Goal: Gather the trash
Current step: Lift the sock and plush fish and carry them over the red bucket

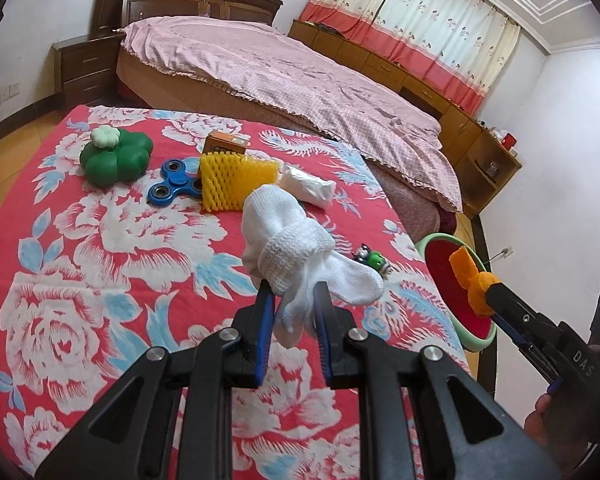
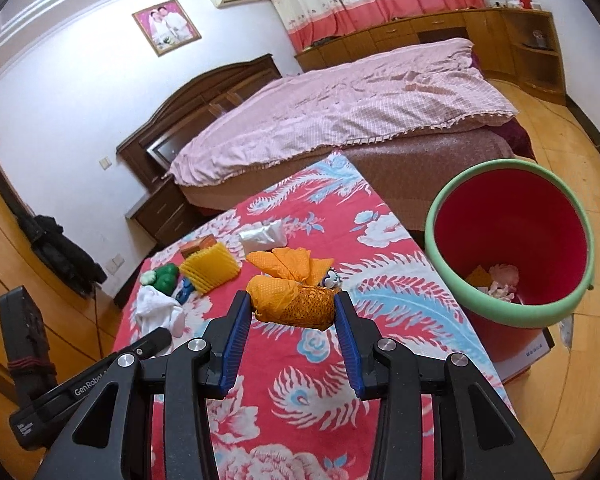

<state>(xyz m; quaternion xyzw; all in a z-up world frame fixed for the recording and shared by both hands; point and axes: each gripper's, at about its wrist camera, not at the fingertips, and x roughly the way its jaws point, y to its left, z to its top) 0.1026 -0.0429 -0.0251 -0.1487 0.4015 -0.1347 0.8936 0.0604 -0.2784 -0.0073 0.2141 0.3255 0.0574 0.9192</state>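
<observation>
My left gripper [image 1: 294, 294] is shut on a white knitted glove [image 1: 296, 248] and holds it above the floral table cloth [image 1: 100, 240]. My right gripper [image 2: 294, 306] is shut on a crumpled orange wrapper [image 2: 290, 292], held above the table's right side; it also shows in the left wrist view [image 1: 474, 280] in front of the red bin. The red bin with a green rim [image 2: 512, 248] stands on the floor right of the table, with some trash scraps [image 2: 496, 278] at its bottom. A yellow foam net [image 1: 236, 182] and a white plastic packet [image 1: 306, 186] lie on the table.
On the table lie a green clover-shaped toy [image 1: 114, 158], a blue fidget spinner [image 1: 176, 186], a small orange box [image 1: 226, 144] and a small green toy car [image 1: 372, 260]. A bed with a pink cover [image 1: 300, 80] stands behind the table. Wooden cabinets [image 2: 500, 36] line the wall.
</observation>
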